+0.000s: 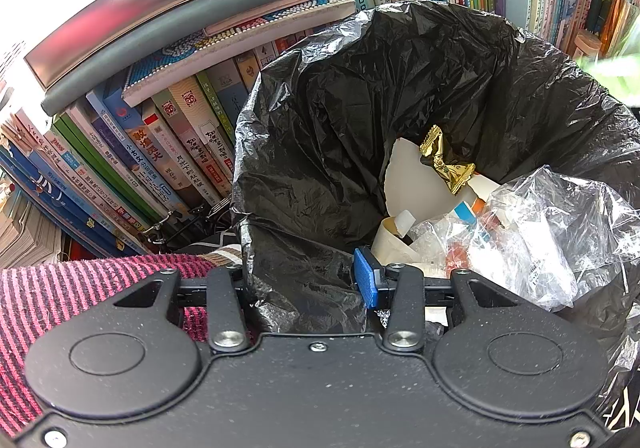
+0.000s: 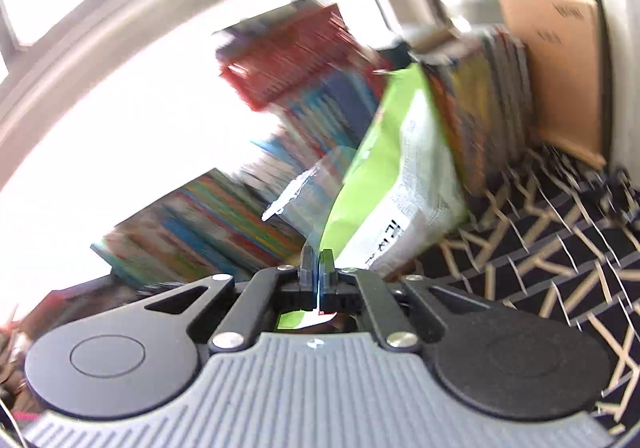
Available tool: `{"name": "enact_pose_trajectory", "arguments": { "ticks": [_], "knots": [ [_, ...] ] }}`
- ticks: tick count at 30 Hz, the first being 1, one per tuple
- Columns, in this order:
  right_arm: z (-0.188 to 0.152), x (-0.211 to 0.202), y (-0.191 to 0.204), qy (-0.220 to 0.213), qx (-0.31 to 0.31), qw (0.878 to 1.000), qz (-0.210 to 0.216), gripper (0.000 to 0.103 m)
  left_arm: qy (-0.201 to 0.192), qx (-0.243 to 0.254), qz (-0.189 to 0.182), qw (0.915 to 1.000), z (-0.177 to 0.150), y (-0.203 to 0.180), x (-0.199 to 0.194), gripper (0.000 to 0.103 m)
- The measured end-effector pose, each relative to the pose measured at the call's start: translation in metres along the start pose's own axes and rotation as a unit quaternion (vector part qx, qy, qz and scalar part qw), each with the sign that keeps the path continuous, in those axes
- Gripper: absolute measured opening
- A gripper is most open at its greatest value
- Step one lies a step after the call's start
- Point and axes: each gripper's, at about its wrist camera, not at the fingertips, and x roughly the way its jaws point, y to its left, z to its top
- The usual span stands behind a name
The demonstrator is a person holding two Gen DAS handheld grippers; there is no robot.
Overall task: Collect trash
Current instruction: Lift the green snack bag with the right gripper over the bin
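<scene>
A bin lined with a black trash bag (image 1: 360, 96) fills the left wrist view. Inside lie a gold wrapper (image 1: 444, 164), white card pieces and crumpled clear plastic (image 1: 540, 240). My left gripper (image 1: 304, 280) straddles the bag's near rim, one blue pad (image 1: 366, 280) inside and the other finger hidden behind the film, closed on a thick bunched fold. In the right wrist view my right gripper (image 2: 318, 268) is shut on the edge of a green and white packet (image 2: 396, 184), which hangs in the air. A green blur (image 1: 612, 72) shows at the bin's far right rim.
Rows and stacks of books (image 1: 160, 152) stand close behind and left of the bin. A pink striped cloth (image 1: 80, 288) lies by its left side. In the right wrist view are blurred book piles (image 2: 304, 96), a brown cardboard box (image 2: 560, 68) and a black patterned fabric (image 2: 560, 248).
</scene>
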Motion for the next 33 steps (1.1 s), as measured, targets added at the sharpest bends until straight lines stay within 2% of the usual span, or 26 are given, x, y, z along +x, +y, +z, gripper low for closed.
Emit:
{"name": "enact_pose_trajectory", "arguments": {
  "ticks": [3,6,9,12,17,20,28,31,33],
  "knots": [
    [0.006,-0.019,0.02,-0.011,-0.025,0.998,0.053,0.003,0.0,0.0,0.0,1.0,0.0,0.0,0.0,0.04],
    [0.004,-0.03,0.05,-0.003,-0.057,0.993,0.106,0.004,0.0,0.0,-0.001,1.0,0.0,0.0,0.0,0.04],
    [-0.007,-0.03,0.078,0.025,-0.088,0.984,0.154,0.004,0.0,0.0,0.0,1.0,0.0,0.0,0.0,0.04],
    [-0.029,-0.016,0.1,0.089,-0.101,0.972,0.194,0.004,0.0,0.0,0.001,1.0,0.0,-0.001,0.0,0.04],
    [-0.072,0.033,0.124,0.221,-0.123,0.953,0.168,0.004,0.0,0.003,0.002,1.0,0.0,-0.002,0.001,0.04],
    [-0.089,0.055,0.133,0.284,-0.131,0.939,0.145,0.004,0.0,0.002,0.001,1.0,0.0,-0.001,0.002,0.04],
    [-0.107,0.087,0.149,0.362,-0.155,0.914,0.095,0.005,0.0,0.001,-0.002,1.0,0.0,-0.001,0.001,0.04],
    [-0.113,0.092,0.148,0.389,-0.157,0.904,0.086,0.01,0.0,0.0,-0.002,1.0,-0.001,-0.001,0.001,0.04],
    [-0.113,0.089,0.148,0.391,-0.162,0.902,0.088,0.014,-0.001,0.0,-0.003,1.0,-0.001,-0.001,0.001,0.04]
  ]
}}
